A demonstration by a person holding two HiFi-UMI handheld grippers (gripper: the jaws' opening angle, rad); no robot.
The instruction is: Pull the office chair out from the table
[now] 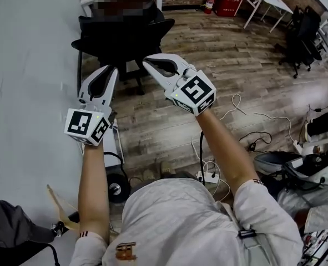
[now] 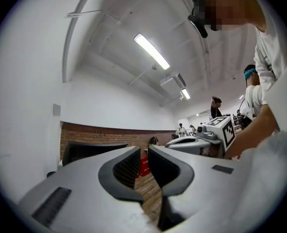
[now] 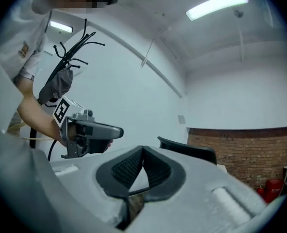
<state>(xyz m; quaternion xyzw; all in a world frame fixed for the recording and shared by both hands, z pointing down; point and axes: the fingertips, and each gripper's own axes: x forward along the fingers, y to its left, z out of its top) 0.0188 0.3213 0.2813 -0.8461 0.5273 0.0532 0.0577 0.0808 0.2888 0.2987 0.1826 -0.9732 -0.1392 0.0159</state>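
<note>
Now our left gripper (image 1: 112,71), near the office chair (image 1: 119,35), gapes narrowly, seemingly empty. Our right gripper (image 1: 148,63), likewise near it, is closed on nothing.

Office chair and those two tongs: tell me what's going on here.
A person holds tongs in each hand, both out in front and aimed toward the black office chair. The chair stands on the wooden floor by the edge of the white table. Neither pair touches the chair. The left tongs show a narrow gap with nothing between the jaws. The right tongs are shut and empty.
</note>
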